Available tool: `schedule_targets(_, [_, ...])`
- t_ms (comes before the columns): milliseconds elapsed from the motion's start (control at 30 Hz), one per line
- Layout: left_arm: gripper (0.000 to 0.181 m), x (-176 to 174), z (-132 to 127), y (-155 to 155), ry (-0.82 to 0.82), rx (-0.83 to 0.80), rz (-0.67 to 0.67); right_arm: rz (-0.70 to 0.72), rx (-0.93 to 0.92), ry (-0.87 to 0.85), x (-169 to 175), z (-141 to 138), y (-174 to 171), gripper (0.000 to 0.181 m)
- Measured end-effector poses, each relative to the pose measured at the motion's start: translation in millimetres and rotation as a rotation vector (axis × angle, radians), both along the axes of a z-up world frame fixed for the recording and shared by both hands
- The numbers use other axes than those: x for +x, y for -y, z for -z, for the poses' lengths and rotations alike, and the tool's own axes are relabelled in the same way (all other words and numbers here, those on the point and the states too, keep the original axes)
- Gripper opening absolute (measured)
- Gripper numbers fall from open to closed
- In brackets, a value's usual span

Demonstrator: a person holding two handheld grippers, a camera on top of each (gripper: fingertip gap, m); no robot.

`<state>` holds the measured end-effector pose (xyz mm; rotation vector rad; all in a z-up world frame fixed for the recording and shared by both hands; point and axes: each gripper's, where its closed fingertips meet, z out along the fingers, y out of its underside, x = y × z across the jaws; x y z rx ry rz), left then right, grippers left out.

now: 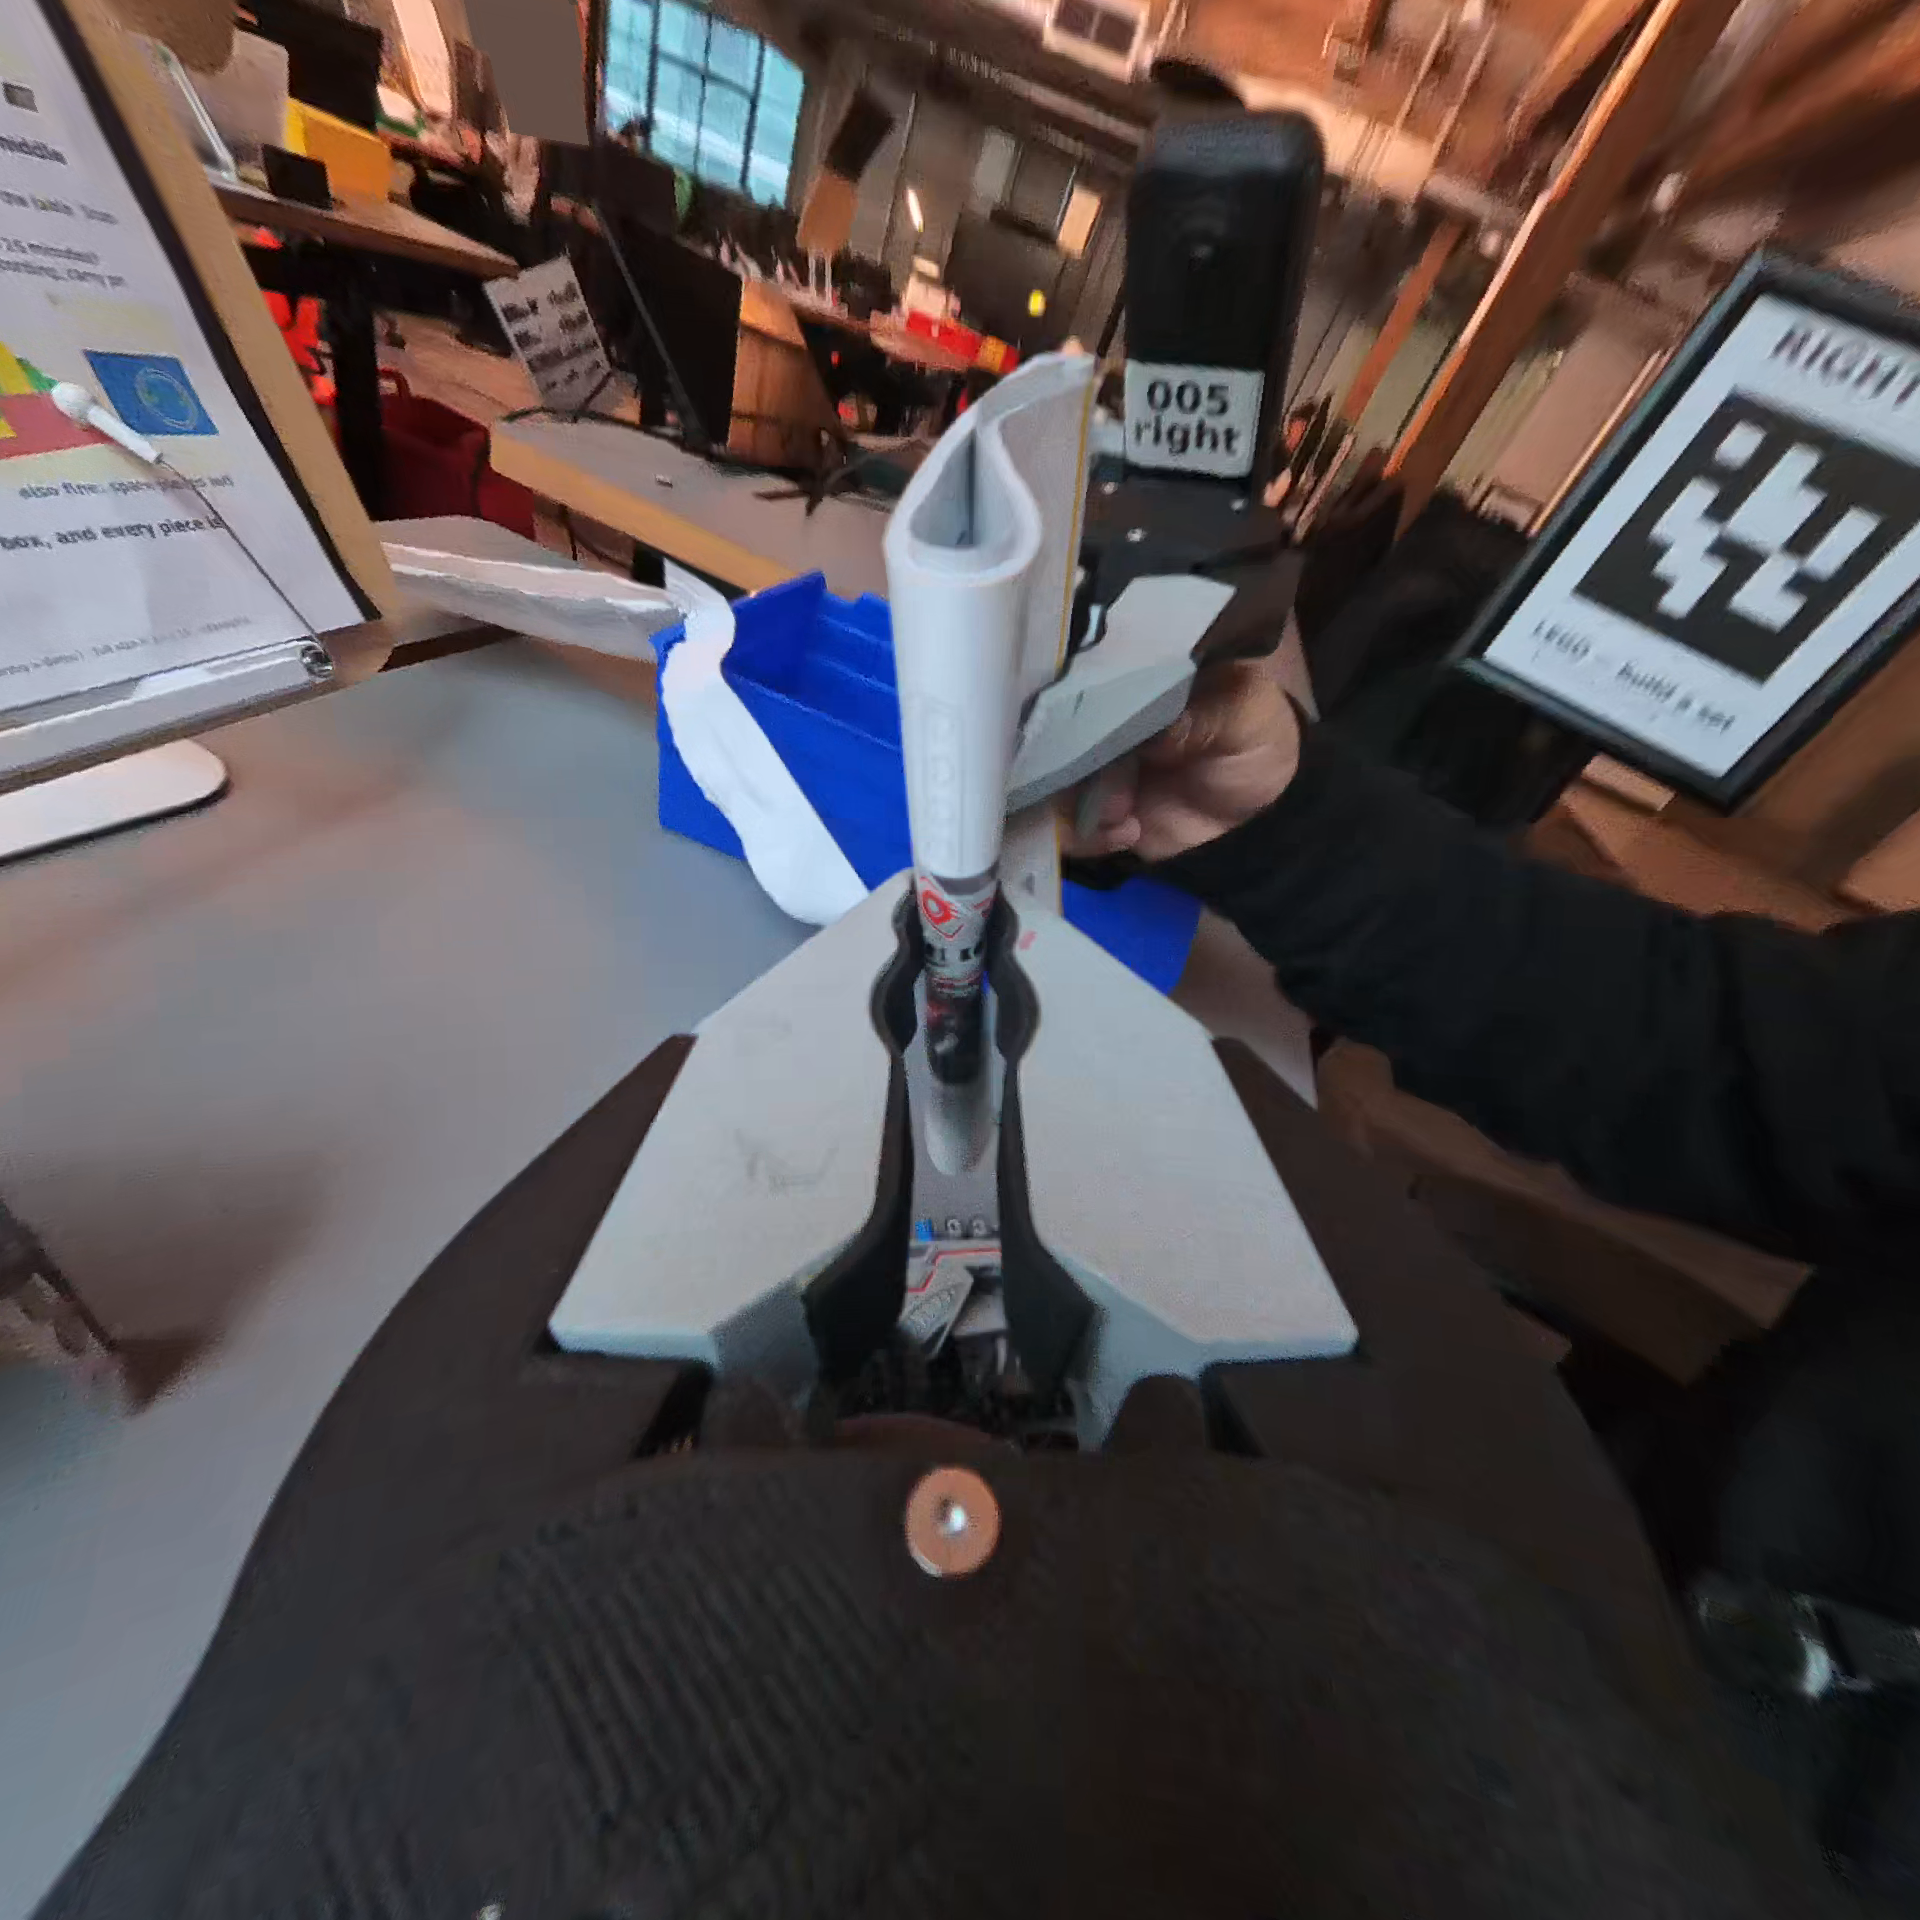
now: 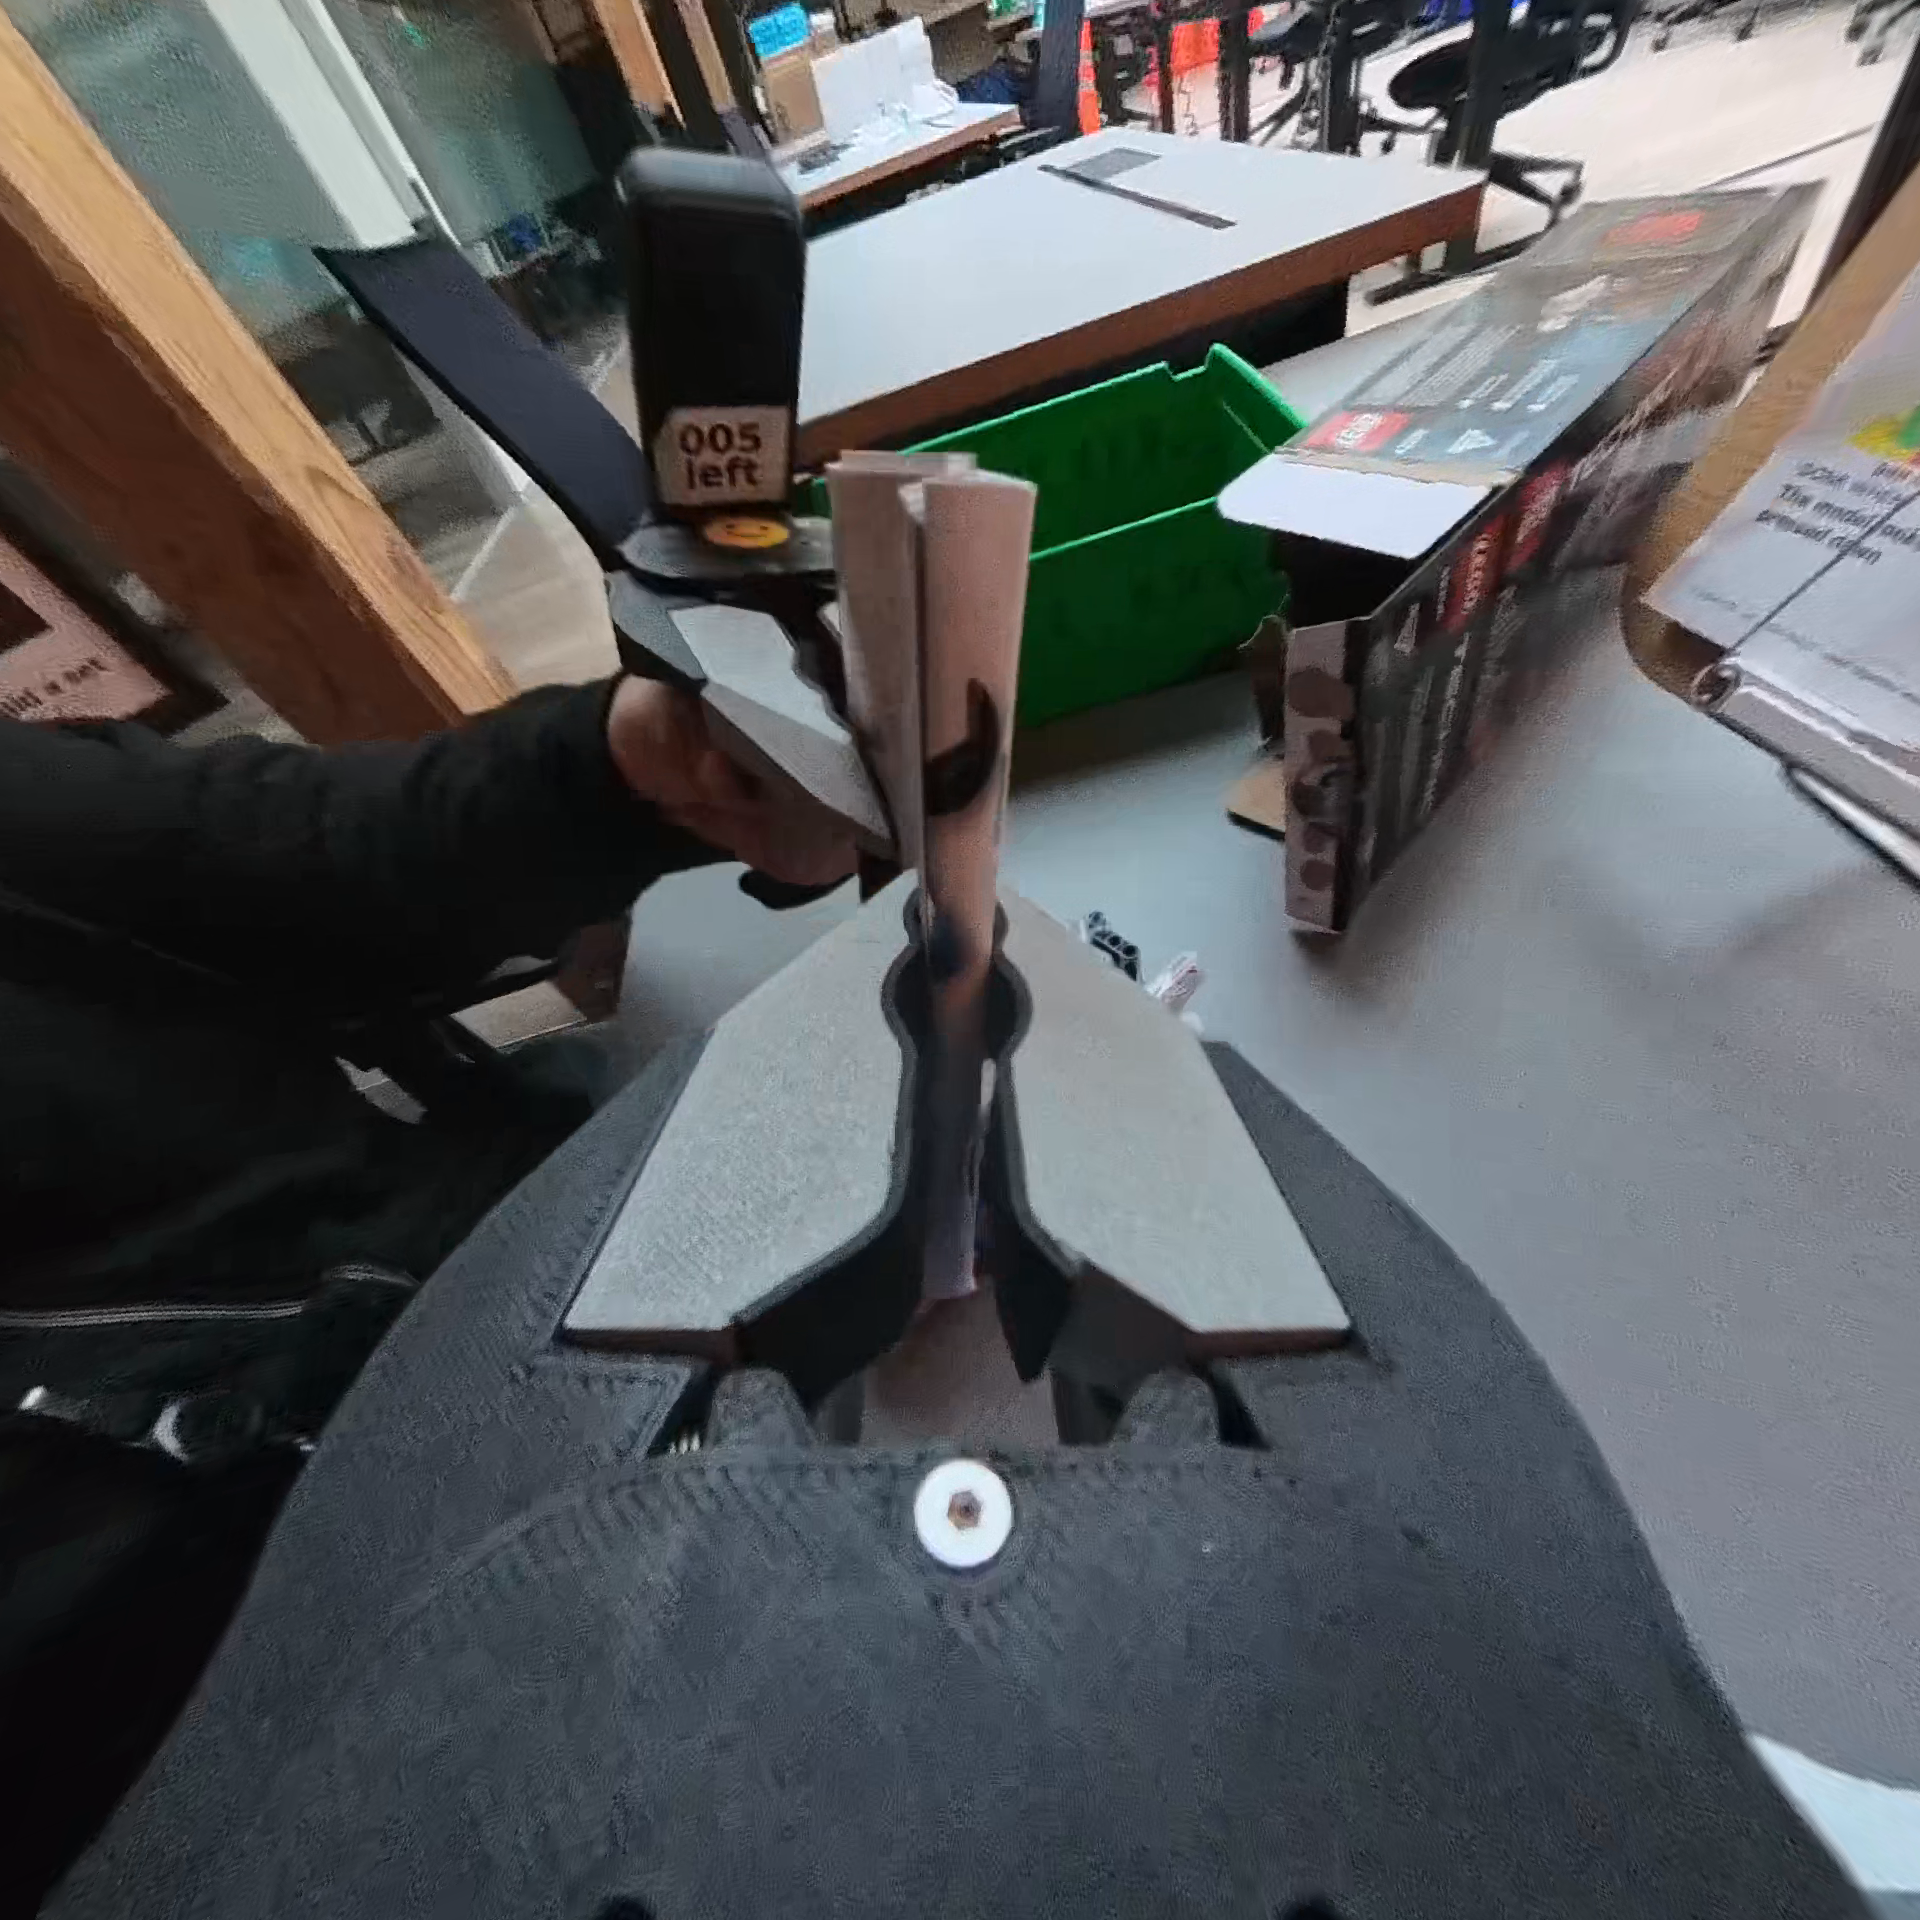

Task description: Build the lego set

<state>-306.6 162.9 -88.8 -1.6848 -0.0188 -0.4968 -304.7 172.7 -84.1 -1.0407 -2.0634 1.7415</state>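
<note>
A folded, partly rolled paper booklet (image 1: 966,665) stands upright above the grey table (image 1: 364,987), held between both grippers. My left gripper (image 1: 951,914) is shut on its lower end. My right gripper (image 1: 1049,727), farther off with a hand on it, grips the same booklet from the right side. In the right wrist view my right gripper (image 2: 961,914) is shut on the booklet (image 2: 961,644), and the left gripper (image 2: 873,790) pinches it from the left. An opened Lego box (image 2: 1507,499) lies on the table at the right.
A blue bin (image 1: 810,717) with white paper (image 1: 748,769) draped over its rim stands behind the booklet. A green bin (image 2: 1122,540) sits beside the box. A few small parts (image 2: 1117,951) lie on the table. An instruction stand (image 1: 135,416) and a framed marker sign (image 1: 1745,551) flank the work area.
</note>
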Motion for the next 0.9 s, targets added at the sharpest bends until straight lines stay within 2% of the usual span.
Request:
schedule_targets(167, [0.027, 7.7, -3.4, 7.6, 0.033, 0.005, 0.042, -0.009, -0.063, -0.064, 4.0, -13.0, 0.4, 0.002])
schedule_targets(200, [0.011, 8.8, -1.5, 9.3, 0.034, 0.007, 0.050, -0.023, -0.073, -0.067, 5.8, -14.2, 1.0, 0.002])
schedule_targets(367, [0.003, 7.3, 2.6, 12.3, -0.073, -0.044, 0.032, -0.038, -0.110, -0.069, 8.6, -8.1, 4.1, 0.002])
schedule_targets(433, [0.003, -1.6, 13.6, 9.3, -0.235, -0.160, -0.020, -0.009, 0.029, 0.035, 4.5, 15.2, -6.4, 0.003])
schedule_targets(500, [0.003, -10.5, 21.8, 7.0, -0.371, -0.270, -0.059, 0.116, 0.302, 0.064, -3.3, 34.1, -35.3, 0.022])
schedule_targets(533, [0.003, -13.6, 24.9, 5.0, -0.420, -0.310, -0.070, 0.170, 0.414, 0.040, -6.4, 33.4, -47.6, 0.036])
schedule_targets(600, [0.003, -18.4, 36.0, 1.9, -0.535, -0.413, -0.073, 0.241, 0.571, -0.011, -10.8, 20.1, -61.1, 0.076])
schedule_targets(700, [0.003, -24.5, 54.1, -3.1, -0.739, -0.569, -0.071, 0.166, 0.694, -0.138, -8.3, -5.8, -40.6, 0.069])
schedule_targets(733, [0.004, -23.0, 58.6, -5.7, -0.780, -0.602, -0.056, 0.116, 0.741, -0.161, -7.1, -4.9, -29.8, 0.069])
schedule_targets(800, [0.004, -12.2, 59.6, -14.3, -0.782, -0.595, -0.017, 0.044, 0.884, -0.148, -9.4, 13.4, -21.4, 0.063])
schedule_targets(833, [0.004, -8.7, 56.9, -17.6, -0.768, -0.580, -0.013, 0.030, 0.905, -0.108, -11.4, 23.6, -21.7, 0.044])
schedule_targets(900, [0.005, -15.5, 52.7, -18.8, -0.795, -0.553, -0.055, -0.017, 0.788, -0.007, -8.2, 33.2, -19.8, 0.027])
